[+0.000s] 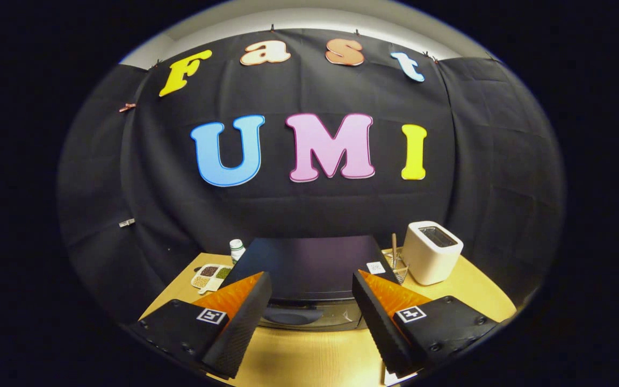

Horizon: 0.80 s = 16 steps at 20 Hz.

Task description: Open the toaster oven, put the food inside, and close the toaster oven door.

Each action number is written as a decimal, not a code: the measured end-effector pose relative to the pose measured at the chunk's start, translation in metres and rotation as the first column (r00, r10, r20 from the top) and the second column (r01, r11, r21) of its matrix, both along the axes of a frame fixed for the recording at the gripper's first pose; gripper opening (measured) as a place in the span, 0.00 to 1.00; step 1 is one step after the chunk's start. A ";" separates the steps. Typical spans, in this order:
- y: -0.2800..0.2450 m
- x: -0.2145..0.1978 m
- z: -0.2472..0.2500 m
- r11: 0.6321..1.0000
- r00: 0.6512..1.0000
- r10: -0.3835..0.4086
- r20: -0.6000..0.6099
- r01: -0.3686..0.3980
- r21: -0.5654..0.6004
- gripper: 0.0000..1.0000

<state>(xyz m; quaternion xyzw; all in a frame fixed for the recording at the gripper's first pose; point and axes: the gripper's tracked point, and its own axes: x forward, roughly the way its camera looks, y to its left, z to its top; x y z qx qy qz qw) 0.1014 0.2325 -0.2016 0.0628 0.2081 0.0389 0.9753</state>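
With the jaws (309,317) spread wide and gripping nothing, the wooden counter (315,357) runs underneath and between them. Toaster oven (315,269) sits dead ahead, just beyond the fingertips, dark top facing up, glass door (309,316) visible low between the two fingers; door looks closed, handle hard to make out. White pop-up toaster (431,251) stands beyond the right finger, beside the oven's right side. Small wire rack (397,269) with an upright stick in it sits between oven and toaster. Divided tray (210,276) of mixed grains or beans lies beyond the left finger, near the oven's left corner. Small white bottle (237,249) with a green label stands just behind that tray.
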 end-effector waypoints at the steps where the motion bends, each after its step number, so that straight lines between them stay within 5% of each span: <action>1: 0.005 0.005 -0.014 1.000 1.000 -0.005 -0.022 0.004 -0.015 0.98; 16: 0.038 0.023 -0.104 0.997 0.976 -0.027 -0.215 0.010 -0.081 0.99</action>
